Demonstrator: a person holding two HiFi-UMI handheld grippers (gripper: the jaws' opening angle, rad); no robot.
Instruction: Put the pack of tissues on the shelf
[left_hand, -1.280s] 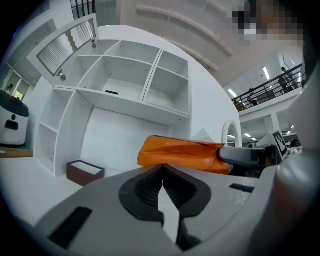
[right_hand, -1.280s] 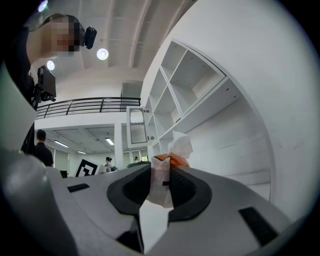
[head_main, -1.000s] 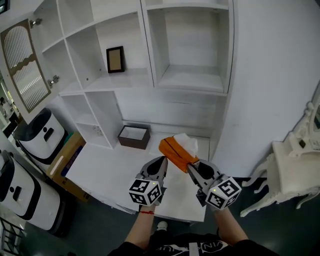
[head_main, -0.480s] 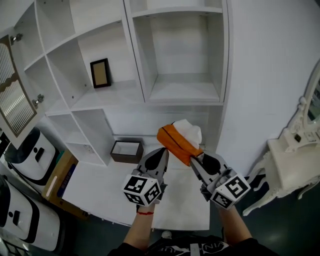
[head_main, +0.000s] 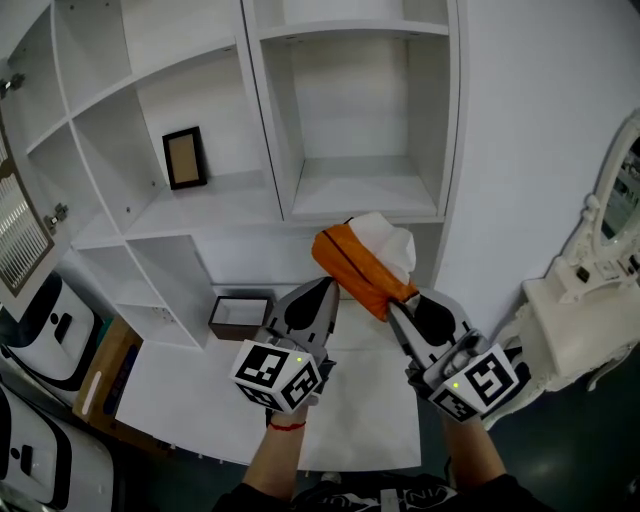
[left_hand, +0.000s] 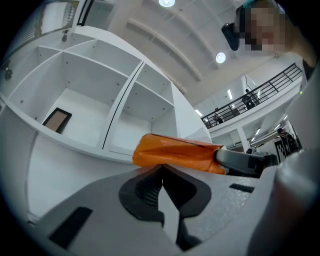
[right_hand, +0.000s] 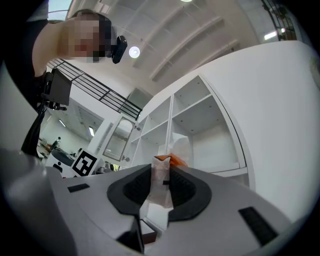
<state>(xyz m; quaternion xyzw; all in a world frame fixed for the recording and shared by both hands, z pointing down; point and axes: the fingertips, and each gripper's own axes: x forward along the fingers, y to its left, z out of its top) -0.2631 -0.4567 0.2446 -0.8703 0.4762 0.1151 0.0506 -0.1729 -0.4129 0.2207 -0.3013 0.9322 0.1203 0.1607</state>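
My right tool (head_main: 405, 312) pinches one end of the pack of tissues (head_main: 360, 268), held above the counter (head_main: 195, 375), in front of and just below the empty shelf (head_main: 360, 195). My left tool (head_main: 318, 295) is pressed together, holding nothing. Placing and releasing are left.

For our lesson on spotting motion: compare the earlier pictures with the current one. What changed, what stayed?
The right hand-held gripper has lifted the pack of tissues from over the table up toward the shelf, keeping its grip. The left hand-held gripper rose alongside, still shut and empty. The picture frame and the box stayed put.
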